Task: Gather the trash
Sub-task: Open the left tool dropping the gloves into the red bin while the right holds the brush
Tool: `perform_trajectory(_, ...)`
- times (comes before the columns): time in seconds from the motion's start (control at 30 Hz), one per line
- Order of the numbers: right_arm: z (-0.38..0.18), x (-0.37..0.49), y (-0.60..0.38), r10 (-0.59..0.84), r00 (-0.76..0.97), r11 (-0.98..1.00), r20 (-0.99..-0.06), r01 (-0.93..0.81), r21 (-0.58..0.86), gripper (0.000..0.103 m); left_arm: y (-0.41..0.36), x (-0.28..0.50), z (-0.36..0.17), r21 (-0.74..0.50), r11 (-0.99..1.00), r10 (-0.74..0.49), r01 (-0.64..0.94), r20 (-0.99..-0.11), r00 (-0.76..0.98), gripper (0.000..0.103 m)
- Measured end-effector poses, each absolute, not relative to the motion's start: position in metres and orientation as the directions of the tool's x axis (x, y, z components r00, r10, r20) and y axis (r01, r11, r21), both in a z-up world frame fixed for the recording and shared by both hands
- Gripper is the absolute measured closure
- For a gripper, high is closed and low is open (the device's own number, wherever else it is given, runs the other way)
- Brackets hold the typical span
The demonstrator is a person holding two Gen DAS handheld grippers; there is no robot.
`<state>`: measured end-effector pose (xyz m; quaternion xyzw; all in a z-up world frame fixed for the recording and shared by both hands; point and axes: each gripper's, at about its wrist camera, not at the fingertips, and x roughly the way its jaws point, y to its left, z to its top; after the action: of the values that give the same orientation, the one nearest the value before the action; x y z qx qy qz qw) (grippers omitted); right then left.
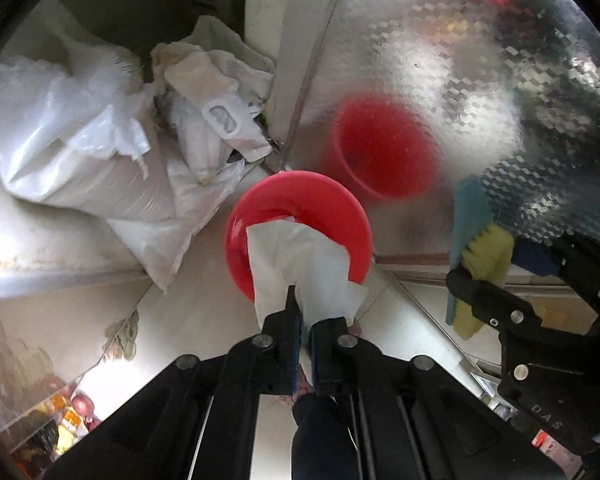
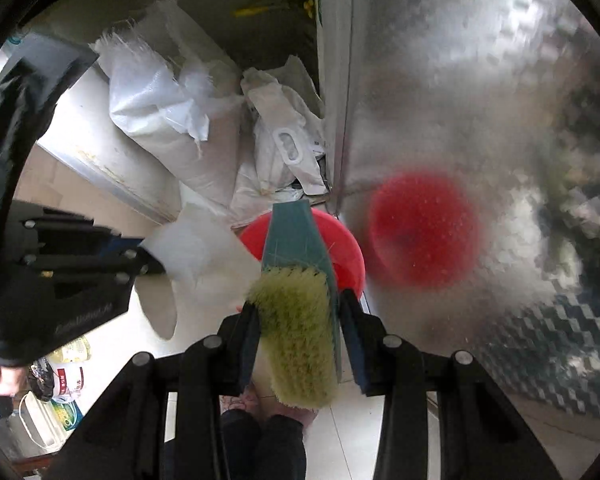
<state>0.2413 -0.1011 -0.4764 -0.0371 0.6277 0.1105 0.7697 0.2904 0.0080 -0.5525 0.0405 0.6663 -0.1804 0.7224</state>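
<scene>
a dimpled metal panel (image 2: 480, 100) fills the right side and mirrors a blurred red shape, while white sacks (image 1: 72, 136) slump in the corner to its left on a pale tiled floor (image 1: 204, 320). just in front of the panel's edge a red bin (image 1: 300, 208) stands on the floor, and over its mouth hangs a thin, creased white tissue (image 1: 300, 272), pinched at its lower end by the tightly closed left tool (image 1: 302, 320). the right tool (image 2: 300, 320), part-spread, clamps a teal-backed brush (image 2: 296, 312) with yellow-green bristles above the bin's rim.
</scene>
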Motion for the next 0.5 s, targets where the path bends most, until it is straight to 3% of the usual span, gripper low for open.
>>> perform_trajectory(0.23,-0.489,0.246,-0.106,0.117,0.183,0.982,-0.976,-0.168,0.086,0.067,-0.004,0.296,-0.569,-0.154,0.920,-0.179,0.360,-0.983,0.037,0.099)
perform_trajectory(0.27,-0.489,0.246,-0.106,0.119,0.183,0.982,-0.976,-0.167,0.088,0.067,-0.007,0.296,-0.570,-0.137,0.917,-0.164,0.374,-0.986,0.040,0.096)
perform_trajectory(0.37,-0.489,0.246,-0.110,0.134,0.170,0.980,-0.976,-0.172,0.104,0.067,-0.011,0.294,-0.568,-0.114,0.905,-0.150,0.410,-0.987,0.056,0.069)
perform_trajectory(0.5,-0.489,0.245,-0.114,0.127,0.162,0.981,-0.979,-0.167,0.100,0.067,-0.005,0.292,-0.563,-0.121,0.911,-0.156,0.395,-0.986,0.059,0.055)
